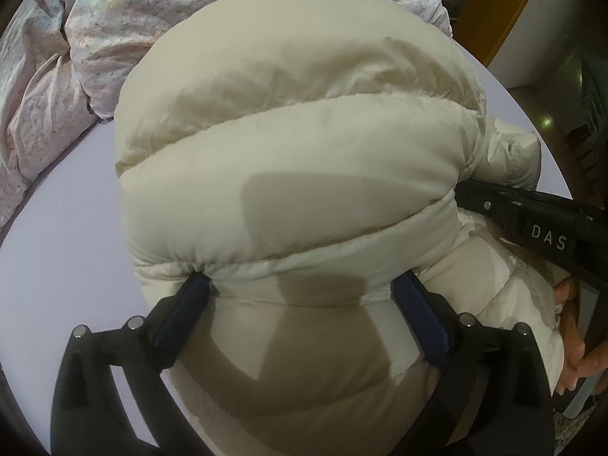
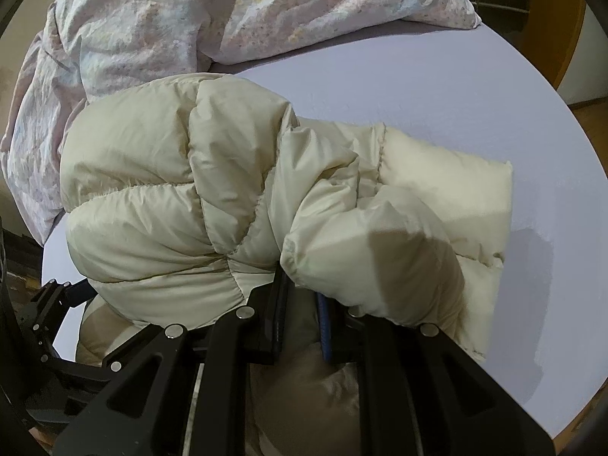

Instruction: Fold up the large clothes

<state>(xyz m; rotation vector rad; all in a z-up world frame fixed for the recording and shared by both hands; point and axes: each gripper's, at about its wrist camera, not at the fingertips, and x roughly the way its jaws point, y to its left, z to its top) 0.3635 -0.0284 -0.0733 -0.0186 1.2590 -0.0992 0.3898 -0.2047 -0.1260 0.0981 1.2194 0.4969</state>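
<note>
A cream puffer jacket lies bundled on a lilac sheet. My left gripper points steeply down over its near end. The blue-padded fingers stand wide apart on either side of a quilted fold, and I see no pinch, so it reads as open. In the right wrist view the jacket shows a sleeve end stretched to the right. My right gripper is shut narrowly on a bunch of jacket fabric at the near edge. A person's hand holds the right gripper's black body.
A crumpled floral duvet is heaped along the far and left side of the bed, touching the jacket's far edge. Bare lilac sheet spreads to the right of the jacket. A wooden frame and the floor lie beyond the bed's right edge.
</note>
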